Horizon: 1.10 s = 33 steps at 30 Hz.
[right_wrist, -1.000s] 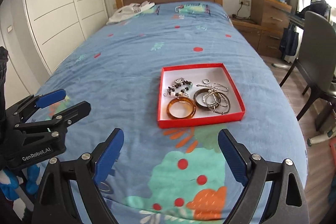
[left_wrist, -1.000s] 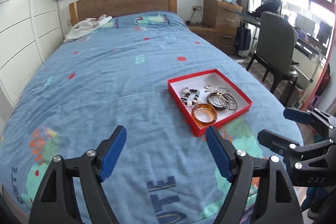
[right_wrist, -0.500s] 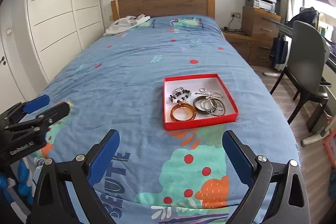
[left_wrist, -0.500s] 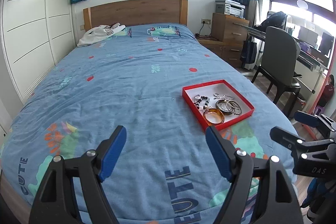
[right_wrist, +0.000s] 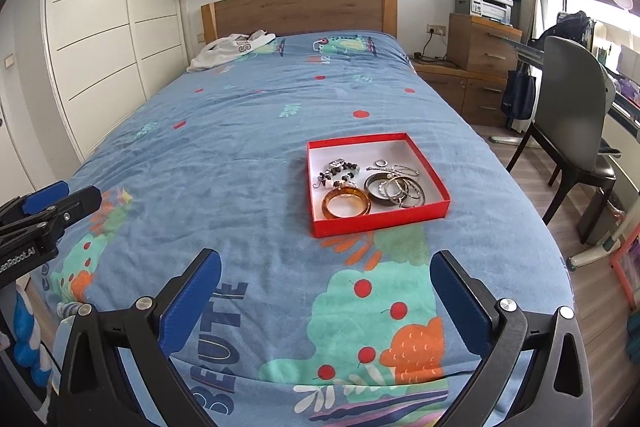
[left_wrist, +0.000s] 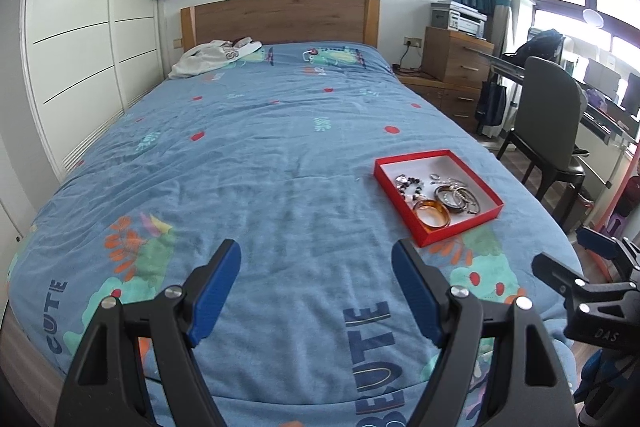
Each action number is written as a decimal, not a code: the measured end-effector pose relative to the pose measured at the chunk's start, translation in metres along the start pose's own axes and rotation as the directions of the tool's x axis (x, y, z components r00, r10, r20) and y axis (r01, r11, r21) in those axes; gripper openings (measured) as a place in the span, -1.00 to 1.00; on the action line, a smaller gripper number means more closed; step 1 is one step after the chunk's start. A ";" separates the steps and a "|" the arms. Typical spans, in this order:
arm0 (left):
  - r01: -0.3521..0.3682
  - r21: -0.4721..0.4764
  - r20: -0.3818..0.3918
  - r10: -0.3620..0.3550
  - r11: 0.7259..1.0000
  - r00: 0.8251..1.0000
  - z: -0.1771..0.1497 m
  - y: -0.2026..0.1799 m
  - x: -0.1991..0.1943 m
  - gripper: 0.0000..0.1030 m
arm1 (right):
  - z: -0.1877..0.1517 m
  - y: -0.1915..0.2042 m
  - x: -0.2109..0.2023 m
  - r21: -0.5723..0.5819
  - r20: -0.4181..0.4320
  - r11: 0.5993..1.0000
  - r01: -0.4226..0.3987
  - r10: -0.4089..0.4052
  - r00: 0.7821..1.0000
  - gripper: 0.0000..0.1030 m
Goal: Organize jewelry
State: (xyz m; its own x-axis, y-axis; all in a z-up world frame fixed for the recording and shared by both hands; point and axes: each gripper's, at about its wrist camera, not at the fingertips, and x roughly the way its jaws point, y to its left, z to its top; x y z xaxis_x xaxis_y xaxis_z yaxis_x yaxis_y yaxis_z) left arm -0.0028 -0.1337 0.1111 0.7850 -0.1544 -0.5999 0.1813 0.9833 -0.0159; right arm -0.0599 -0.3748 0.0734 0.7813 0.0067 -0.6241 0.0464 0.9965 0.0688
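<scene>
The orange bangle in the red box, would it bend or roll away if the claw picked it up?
The orange bangle looks like a thick, glossy ring, so it would probably stay stiff, not flop. Its shine suggests it may be slippery between the pads. It lies flat in the red box, touching the beaded bracelet; if tipped on edge it could roll, though the box walls would likely stop it.

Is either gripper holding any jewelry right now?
No. The left gripper and right gripper are both open and empty above the bedspread, and the bangle lies in the red tray.
</scene>
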 end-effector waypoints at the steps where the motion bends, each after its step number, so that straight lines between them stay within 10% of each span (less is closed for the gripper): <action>1: -0.003 -0.002 -0.002 0.003 1.000 1.000 0.000 0.000 0.000 0.49 | 0.000 0.002 -0.002 -0.005 0.004 1.000 -0.002 0.002 1.000 0.99; 33: -0.035 0.004 -0.028 0.035 0.999 0.999 -0.008 0.008 0.012 0.50 | -0.007 -0.005 0.003 -0.008 -0.006 1.000 0.023 -0.023 1.000 0.99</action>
State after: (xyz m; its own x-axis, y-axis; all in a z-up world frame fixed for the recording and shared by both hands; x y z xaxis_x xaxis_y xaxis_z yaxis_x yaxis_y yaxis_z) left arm 0.0034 -0.1272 0.0970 0.7742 -0.1174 -0.6219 0.1561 0.9877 0.0079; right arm -0.0622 -0.3796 0.0656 0.7761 -0.0161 -0.6304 0.0600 0.9970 0.0484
